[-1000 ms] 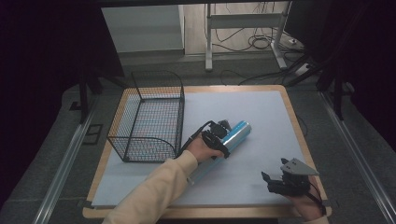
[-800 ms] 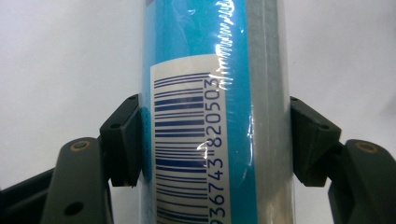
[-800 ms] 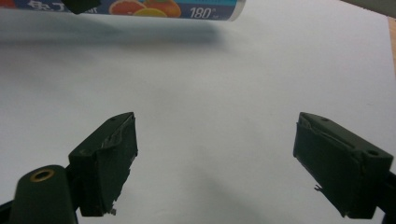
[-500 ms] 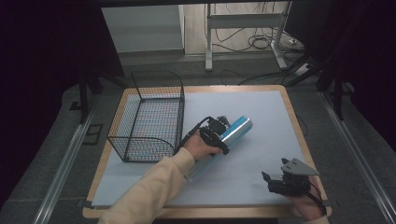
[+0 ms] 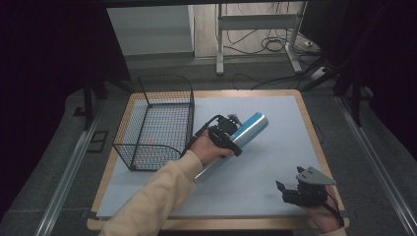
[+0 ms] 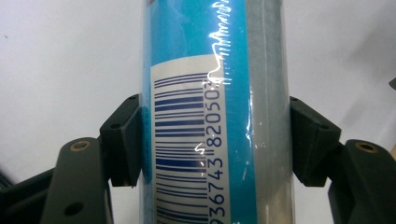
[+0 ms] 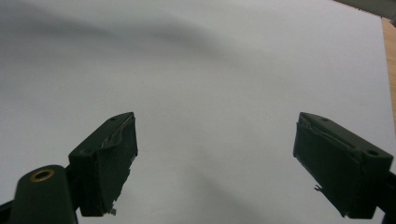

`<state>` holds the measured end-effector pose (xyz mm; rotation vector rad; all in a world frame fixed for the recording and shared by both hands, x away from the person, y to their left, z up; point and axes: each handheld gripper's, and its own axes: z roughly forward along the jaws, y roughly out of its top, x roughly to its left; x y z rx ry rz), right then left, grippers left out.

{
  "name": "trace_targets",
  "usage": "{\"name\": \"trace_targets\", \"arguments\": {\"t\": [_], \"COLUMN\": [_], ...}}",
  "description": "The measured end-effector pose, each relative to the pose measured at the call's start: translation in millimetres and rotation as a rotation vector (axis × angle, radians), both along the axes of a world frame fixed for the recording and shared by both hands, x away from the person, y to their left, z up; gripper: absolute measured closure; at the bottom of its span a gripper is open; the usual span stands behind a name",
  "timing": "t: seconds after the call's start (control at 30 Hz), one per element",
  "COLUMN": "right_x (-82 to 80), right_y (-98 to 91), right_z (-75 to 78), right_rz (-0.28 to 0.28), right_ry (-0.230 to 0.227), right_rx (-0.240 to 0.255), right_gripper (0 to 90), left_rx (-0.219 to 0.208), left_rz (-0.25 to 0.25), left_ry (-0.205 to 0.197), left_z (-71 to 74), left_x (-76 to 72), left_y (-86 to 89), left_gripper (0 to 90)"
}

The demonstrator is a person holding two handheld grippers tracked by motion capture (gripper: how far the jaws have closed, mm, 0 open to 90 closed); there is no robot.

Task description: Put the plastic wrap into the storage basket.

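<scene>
High view. A wooden-edged table [image 5: 305, 115] carries a pale blue-grey mat [image 5: 275, 147]. A black wire basket [image 5: 157, 123] stands on the far left part of the mat. Just right of the basket, the left gripper [image 5: 227, 132] closes on a blue and silver cylinder [image 5: 248, 130] that runs diagonally, its far end toward the upper right and its near end toward the lower left, passing under the person's left hand [image 5: 209, 147]. A cream sleeve [image 5: 152, 201] comes in from the bottom edge. The right gripper [image 5: 290, 191] sits at the near right corner of the mat, well apart from the cylinder, with its grey three-cornered plate [image 5: 314, 175] on top.

Left gripper view. The two black jaws press against opposite sides of the cylinder [image 6: 217, 112], which runs vertically through the frame. Its wrap is blue with a silver band on the right, and a white label with a barcode [image 6: 182, 154] and printed digits faces the camera. The mat [image 6: 60, 56] lies behind it.

Right gripper view. The right gripper [image 7: 215, 154] has its jaws spread wide with nothing between them, over bare mat [image 7: 210, 70]. A strip of wooden table edge [image 7: 390, 60] shows at the far right.
</scene>
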<state>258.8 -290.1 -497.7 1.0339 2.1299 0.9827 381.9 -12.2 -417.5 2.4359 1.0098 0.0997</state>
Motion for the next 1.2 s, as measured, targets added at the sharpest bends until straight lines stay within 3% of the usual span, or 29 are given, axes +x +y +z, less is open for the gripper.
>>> {"name": "trace_targets", "arguments": {"t": [0.33, 0.8, 1.2], "right_x": [0.7, 0.4, 0.9], "right_y": [0.2, -0.6, -1.4], "right_z": [-0.4, -0.4, -0.5], "right_rz": [-0.007, -0.010, -0.012], "right_ry": [0.007, 0.007, 0.005], "right_rx": [0.004, -0.001, -0.004], "right_gripper": [14.0, 14.0, 14.0], "left_rx": [-0.023, -0.032, -0.038], "left_rz": [0.008, 0.015, 0.023], "left_ry": [-0.012, -0.059, -0.085], "left_z": [4.7, 28.8, 40.4], "left_x": [1.6, 3.6, 7.6], "left_y": [5.7, 9.7, 13.2], "left_gripper": [31.8, 31.8, 31.8]}}
